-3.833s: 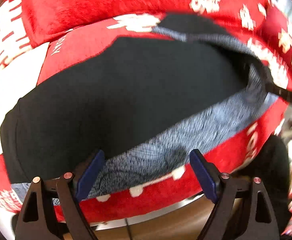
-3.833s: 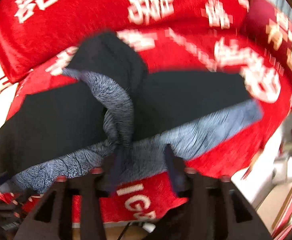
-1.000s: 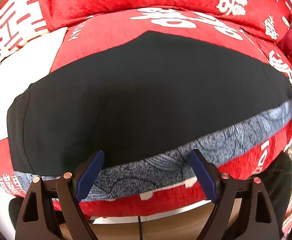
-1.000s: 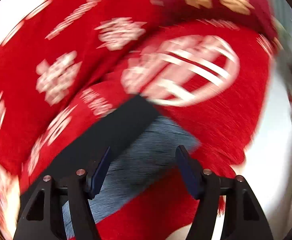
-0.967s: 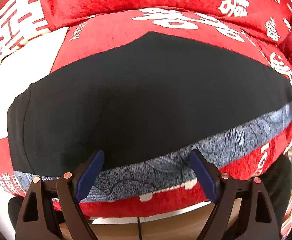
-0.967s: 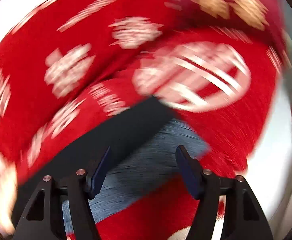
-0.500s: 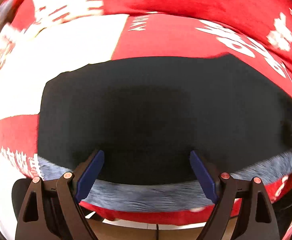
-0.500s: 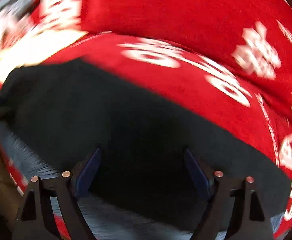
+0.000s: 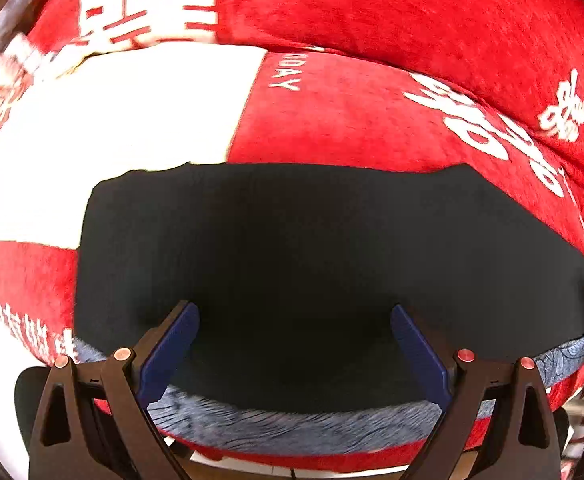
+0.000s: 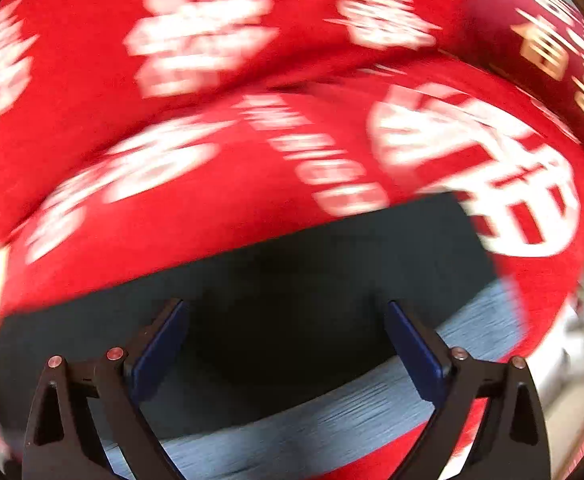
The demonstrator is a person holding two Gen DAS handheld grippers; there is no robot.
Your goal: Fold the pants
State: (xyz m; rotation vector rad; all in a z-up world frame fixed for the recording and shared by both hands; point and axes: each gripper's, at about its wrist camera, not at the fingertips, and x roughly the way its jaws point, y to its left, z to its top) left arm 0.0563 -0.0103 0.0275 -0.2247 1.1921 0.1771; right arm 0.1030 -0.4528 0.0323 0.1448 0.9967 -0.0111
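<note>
The pants (image 9: 292,248) lie flat as a long dark band on the red seat, with a blue-grey patterned strip (image 9: 292,424) showing along the near edge. My left gripper (image 9: 294,316) hovers over their left end, its jaws still opening and nothing between the blue pads (image 9: 168,348). In the blurred right wrist view the pants (image 10: 332,280) end at a square corner on the right, with the blue-grey strip (image 10: 332,412) below. My right gripper (image 10: 286,312) is above that part, jaws opening, empty.
The pants rest on a sofa seat (image 9: 352,120) covered in red cloth with white characters, with a white patch (image 9: 112,120) at the left. Red back cushions (image 9: 412,8) rise behind. The seat's front edge (image 9: 292,460) runs just under the grippers.
Both grippers let the fabric lie and opened wider. The left one slid left toward the pants' end. The right one swung across the pants, first left, now back toward the right end.
</note>
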